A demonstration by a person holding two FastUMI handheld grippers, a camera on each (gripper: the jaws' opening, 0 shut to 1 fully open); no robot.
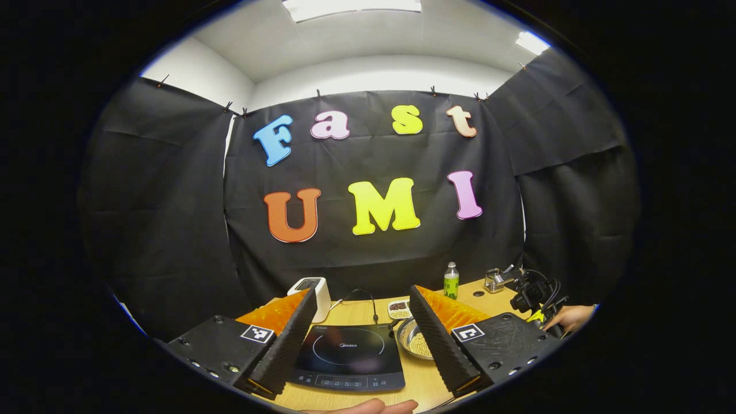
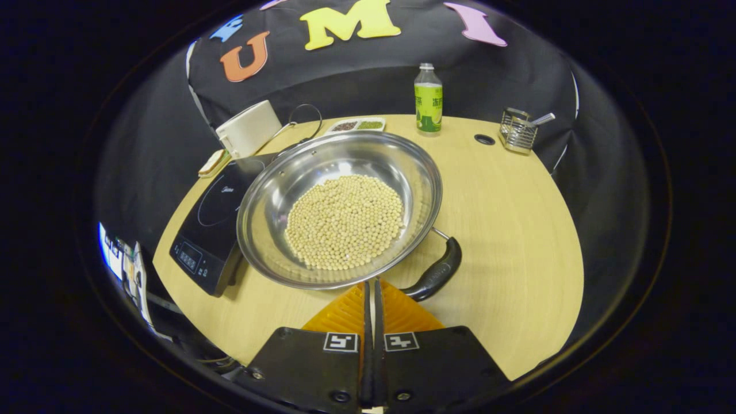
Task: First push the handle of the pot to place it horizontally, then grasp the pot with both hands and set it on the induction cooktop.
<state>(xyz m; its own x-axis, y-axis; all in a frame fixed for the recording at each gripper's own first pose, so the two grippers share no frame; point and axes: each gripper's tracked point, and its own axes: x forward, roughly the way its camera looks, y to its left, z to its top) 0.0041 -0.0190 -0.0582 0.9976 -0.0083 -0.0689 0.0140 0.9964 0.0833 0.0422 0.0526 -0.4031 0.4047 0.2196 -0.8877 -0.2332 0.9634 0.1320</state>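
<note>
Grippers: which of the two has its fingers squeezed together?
The right gripper: its fingers meet, just by the pot's rim with nothing between them. The left gripper has its fingers spread wide apart above the induction cooktop.

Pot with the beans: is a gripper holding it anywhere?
No. The right gripper is shut and empty beside the pot, near its handle. The left gripper is open, holding nothing.
</note>
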